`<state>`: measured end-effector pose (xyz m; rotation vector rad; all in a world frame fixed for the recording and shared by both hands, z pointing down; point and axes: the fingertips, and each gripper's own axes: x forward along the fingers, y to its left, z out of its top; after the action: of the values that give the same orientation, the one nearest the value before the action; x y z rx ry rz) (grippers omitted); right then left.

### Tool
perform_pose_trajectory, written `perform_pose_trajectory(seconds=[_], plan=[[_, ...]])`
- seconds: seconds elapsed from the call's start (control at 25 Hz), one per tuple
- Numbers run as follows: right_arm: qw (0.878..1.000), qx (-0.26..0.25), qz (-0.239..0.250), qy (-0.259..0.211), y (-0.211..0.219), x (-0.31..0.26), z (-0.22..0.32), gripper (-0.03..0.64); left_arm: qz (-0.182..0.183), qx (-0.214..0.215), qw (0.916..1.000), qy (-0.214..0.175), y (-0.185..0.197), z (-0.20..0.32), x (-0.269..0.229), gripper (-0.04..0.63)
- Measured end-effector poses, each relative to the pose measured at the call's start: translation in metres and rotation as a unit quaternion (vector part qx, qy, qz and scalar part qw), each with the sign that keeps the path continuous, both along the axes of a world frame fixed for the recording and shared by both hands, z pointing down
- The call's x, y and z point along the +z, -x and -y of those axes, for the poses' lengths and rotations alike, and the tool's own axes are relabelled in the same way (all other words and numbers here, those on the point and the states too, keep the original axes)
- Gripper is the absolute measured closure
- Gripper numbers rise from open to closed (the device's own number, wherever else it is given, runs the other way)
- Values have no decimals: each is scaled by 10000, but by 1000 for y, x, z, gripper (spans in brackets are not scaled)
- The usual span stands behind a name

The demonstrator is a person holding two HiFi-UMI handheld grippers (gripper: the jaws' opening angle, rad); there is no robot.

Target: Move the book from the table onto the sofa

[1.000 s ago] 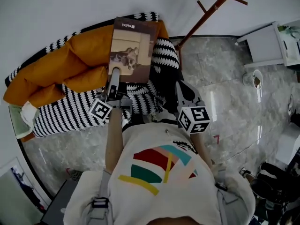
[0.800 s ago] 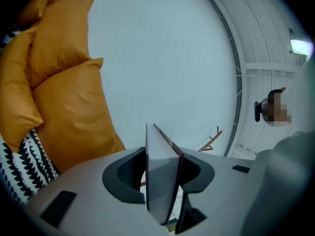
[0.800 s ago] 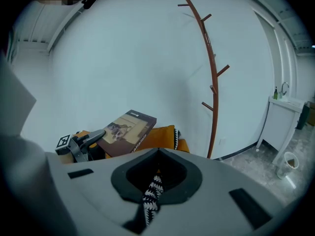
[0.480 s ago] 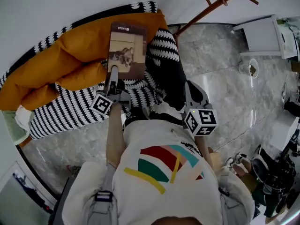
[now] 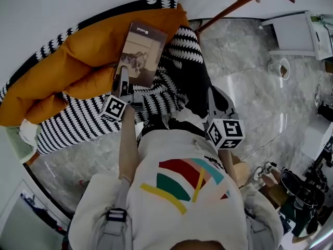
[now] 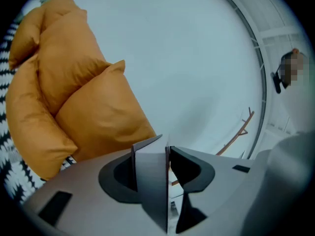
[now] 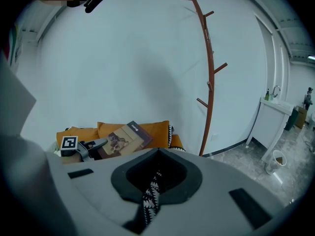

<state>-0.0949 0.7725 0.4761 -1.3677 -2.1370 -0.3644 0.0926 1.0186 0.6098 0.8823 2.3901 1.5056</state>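
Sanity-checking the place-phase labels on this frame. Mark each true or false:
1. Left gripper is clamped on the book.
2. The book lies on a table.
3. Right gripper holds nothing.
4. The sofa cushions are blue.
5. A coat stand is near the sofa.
1. True. The left gripper grips the book by its lower edge.
2. False. No table is in view. The book is held tilted over the orange cushions of the sofa.
3. True. Nothing sits between the jaws of the right gripper.
4. False. They are orange, on a black-and-white zigzag cover.
5. True. A wooden coat stand rises just past the sofa's end.
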Motion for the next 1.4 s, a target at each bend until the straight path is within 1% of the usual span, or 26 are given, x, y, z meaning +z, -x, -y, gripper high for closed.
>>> perform_pose_trajectory(seconds=[0.04,0.08,0.12,0.16,0.2,0.28,0.32,0.4,0.6,0.76,0.84,1.04,1.24,1.32,1.4], plan=[[10000,10,0,9,-1,-1,0,604,-284,48,9995,92,-1,1,4,432],[10000,23,-2,18,-2,-1,1,604,-604,81,9978,272,-1,1,7,411],[10000,43,-6,19,-1,-1,1,604,-943,82,9941,525,-1,0,8,372],[10000,64,-12,15,0,0,2,604,-1254,68,9889,798,0,-2,7,309],[10000,76,-17,11,1,1,2,604,-1509,69,9830,1046,3,-5,6,271],[10000,70,-23,19,3,2,1,604,-1837,178,9722,1439,10,-9,0,207],[10000,61,-30,26,3,2,0,604,-1912,271,9683,1585,14,-9,-5,196],[10000,36,-52,38,0,2,0,604,-1926,411,9645,1758,19,-8,-13,195],[9999,-47,-88,82,-4,4,-1,604,-1784,491,9634,1941,28,-2,-29,195],[9999,-86,-90,111,-5,5,-4,604,-1724,556,9606,2109,32,-1,-41,195],[9998,-106,-89,129,-5,5,-4,604,-1715,577,9578,2232,34,-1,-48,196],[9995,-138,-120,242,-4,1,-1,604,-1773,729,9418,2762,46,7,-77,196],[9989,-206,-53,427,-12,-10,-2,604,-1776,836,9248,3260,45,14,-112,196],[9985,-236,-15,499,-13,-15,-2,604,-1737,888,9207,3379,45,21,-124,196],[9978,-269,37,598,-13,-21,-2,604,-1674,897,9198,3432,44,28,-135,196]])
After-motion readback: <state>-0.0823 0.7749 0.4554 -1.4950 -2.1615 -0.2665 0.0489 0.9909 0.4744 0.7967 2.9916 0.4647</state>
